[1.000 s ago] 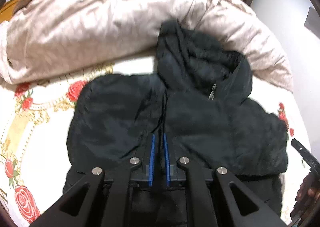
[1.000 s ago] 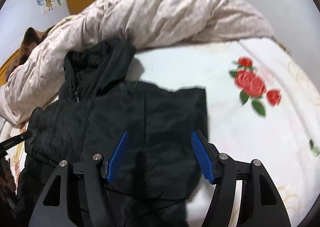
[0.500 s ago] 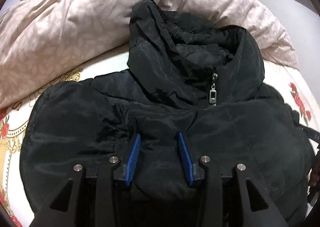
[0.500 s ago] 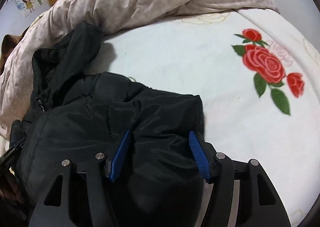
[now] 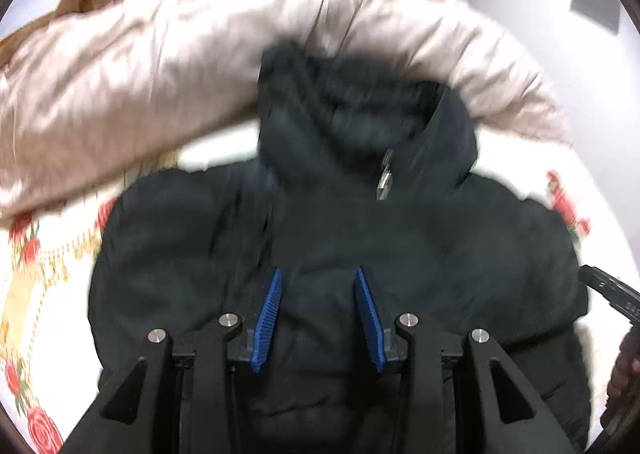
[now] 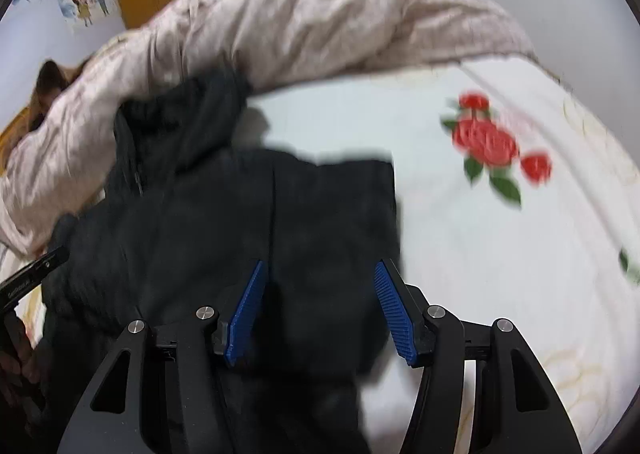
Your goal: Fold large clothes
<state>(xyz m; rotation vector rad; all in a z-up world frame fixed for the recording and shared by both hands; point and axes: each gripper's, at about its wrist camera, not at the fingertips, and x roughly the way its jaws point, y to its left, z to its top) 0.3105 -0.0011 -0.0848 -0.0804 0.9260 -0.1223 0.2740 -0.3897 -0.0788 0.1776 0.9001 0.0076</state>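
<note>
Black jacket (image 5: 400, 238) flat on the rose-print sheet (image 6: 480, 238), hood end pointing at the pink duvet (image 5: 160, 66)
Left gripper (image 5: 318, 314) and right gripper (image 6: 320, 312) both gape over the cloth; a second ago the left was pinched together, and both have since pulled back

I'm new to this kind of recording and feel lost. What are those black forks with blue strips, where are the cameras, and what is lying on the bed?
A person holds a hand-held gripper in each hand; a fisheye camera on each looks forward along its fingers. The black forks with blue pads are the jaws. One picture shows the left gripper, the other the right gripper. Both stand open above a black hooded jacket lying on a rose-printed bedsheet, and neither grips anything. A bunched pinkish duvet sits behind the jacket. Both pictures are somewhat blurred.
</note>
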